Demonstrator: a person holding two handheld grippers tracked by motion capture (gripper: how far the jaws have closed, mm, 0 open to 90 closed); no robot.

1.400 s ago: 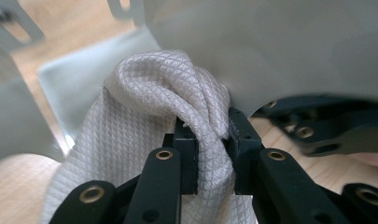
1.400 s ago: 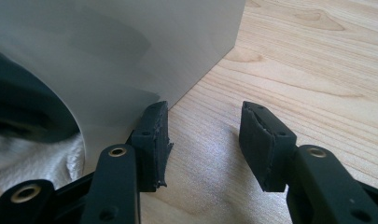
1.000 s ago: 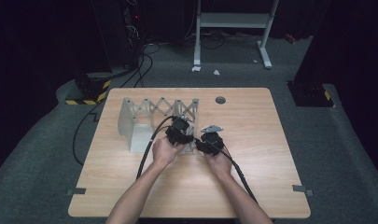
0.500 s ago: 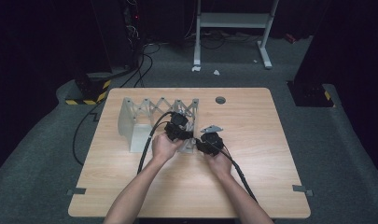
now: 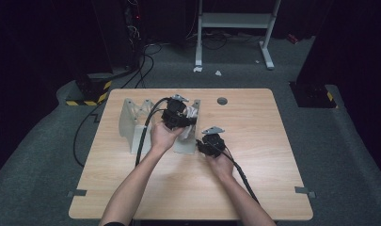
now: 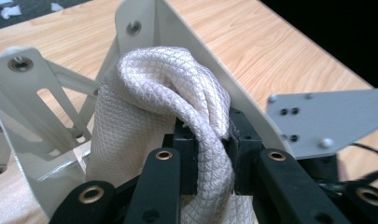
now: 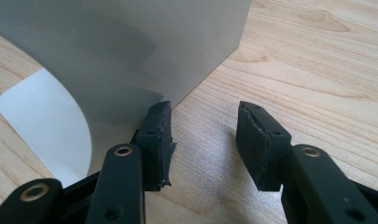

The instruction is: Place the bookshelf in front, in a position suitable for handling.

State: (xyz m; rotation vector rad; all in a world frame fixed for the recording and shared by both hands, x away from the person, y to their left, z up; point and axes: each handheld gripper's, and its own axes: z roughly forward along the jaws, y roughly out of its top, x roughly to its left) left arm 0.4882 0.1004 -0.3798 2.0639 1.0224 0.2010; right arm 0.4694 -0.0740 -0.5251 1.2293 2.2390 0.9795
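Left hand-held gripper pinches the cloth: soft, light, limp; grip at a fold. Right hand-held gripper open, empty, beside rack.

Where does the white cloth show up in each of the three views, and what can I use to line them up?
High view: the white cloth sits at table centre, at the left hand-held gripper, against the metal rack.
Left gripper view: it is at centre, pinched between the jaws, draped on the rack.
Right gripper view: not in it.
Shared landmark: the rack's pale metal plate.
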